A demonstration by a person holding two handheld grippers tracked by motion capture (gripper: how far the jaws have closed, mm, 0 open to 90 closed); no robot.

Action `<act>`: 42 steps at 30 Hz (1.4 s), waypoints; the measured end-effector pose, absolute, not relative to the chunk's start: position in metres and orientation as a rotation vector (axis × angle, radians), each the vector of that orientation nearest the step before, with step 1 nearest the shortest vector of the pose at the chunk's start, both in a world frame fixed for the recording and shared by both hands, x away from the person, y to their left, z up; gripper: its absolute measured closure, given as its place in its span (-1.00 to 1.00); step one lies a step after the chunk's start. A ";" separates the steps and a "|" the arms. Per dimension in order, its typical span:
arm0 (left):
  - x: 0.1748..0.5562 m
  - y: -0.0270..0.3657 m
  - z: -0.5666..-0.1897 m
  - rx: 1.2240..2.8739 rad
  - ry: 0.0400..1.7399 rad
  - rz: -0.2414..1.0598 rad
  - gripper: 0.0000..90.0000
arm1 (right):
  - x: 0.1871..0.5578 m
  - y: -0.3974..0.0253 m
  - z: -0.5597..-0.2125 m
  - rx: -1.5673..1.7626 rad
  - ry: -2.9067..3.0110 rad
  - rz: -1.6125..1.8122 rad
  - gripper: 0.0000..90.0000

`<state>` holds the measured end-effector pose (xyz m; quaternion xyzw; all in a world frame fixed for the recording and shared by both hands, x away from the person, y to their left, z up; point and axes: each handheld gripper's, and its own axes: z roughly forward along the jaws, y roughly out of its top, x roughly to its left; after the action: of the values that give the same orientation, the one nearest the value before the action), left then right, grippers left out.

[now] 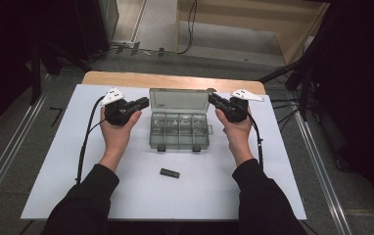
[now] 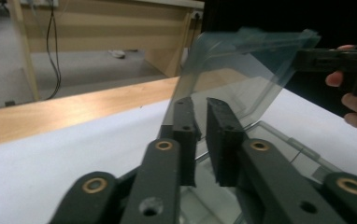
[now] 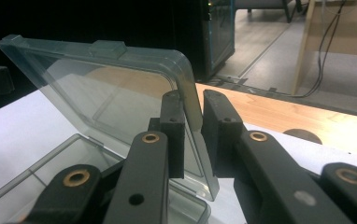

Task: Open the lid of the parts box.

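Note:
A clear plastic compartment box [image 1: 179,132] sits mid-table with its lid [image 1: 179,99] standing upright at the back. My left gripper [image 1: 145,103] points at the lid's left edge and my right gripper [image 1: 211,99] at its right edge, both tips right against it. In the left gripper view the jaws of the left gripper [image 2: 201,109] are closed to a thin slit in front of the lid [image 2: 251,70]. In the right gripper view the right gripper [image 3: 193,100] shows the same thin slit, with the rim of the lid [image 3: 97,88] running behind it. I see nothing pinched.
A small black oblong piece [image 1: 169,173] lies on the white mat [image 1: 53,161] in front of the box. A strip of wooden tabletop [image 1: 175,78] shows behind the mat. A dark round object [image 3: 303,135] rests behind the box's right corner.

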<state>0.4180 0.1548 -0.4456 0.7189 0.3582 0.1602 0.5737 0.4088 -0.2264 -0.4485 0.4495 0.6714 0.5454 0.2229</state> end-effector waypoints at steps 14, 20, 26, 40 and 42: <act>0.454 0.140 -0.480 1.775 0.972 0.364 0.54 | 0.423 -0.223 -0.446 1.320 1.832 1.481 0.78; 0.458 0.134 -0.485 1.801 0.956 0.393 0.70 | 0.430 -0.222 -0.444 1.337 1.835 1.460 0.80; 0.460 0.130 -0.487 1.803 0.958 0.417 0.79 | 0.436 -0.222 -0.445 1.354 1.832 1.461 0.80; 0.465 0.128 -0.490 1.788 0.981 0.419 0.85 | 0.449 -0.222 -0.467 1.418 1.866 1.425 0.77; 0.466 0.127 -0.490 1.786 0.985 0.415 0.85 | 0.449 -0.221 -0.474 1.434 1.863 1.428 0.75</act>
<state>0.4661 0.1275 -0.4899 0.7404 0.4082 0.1722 0.5055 0.4495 -0.2214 -0.4739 0.5114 0.6643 0.5092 0.1945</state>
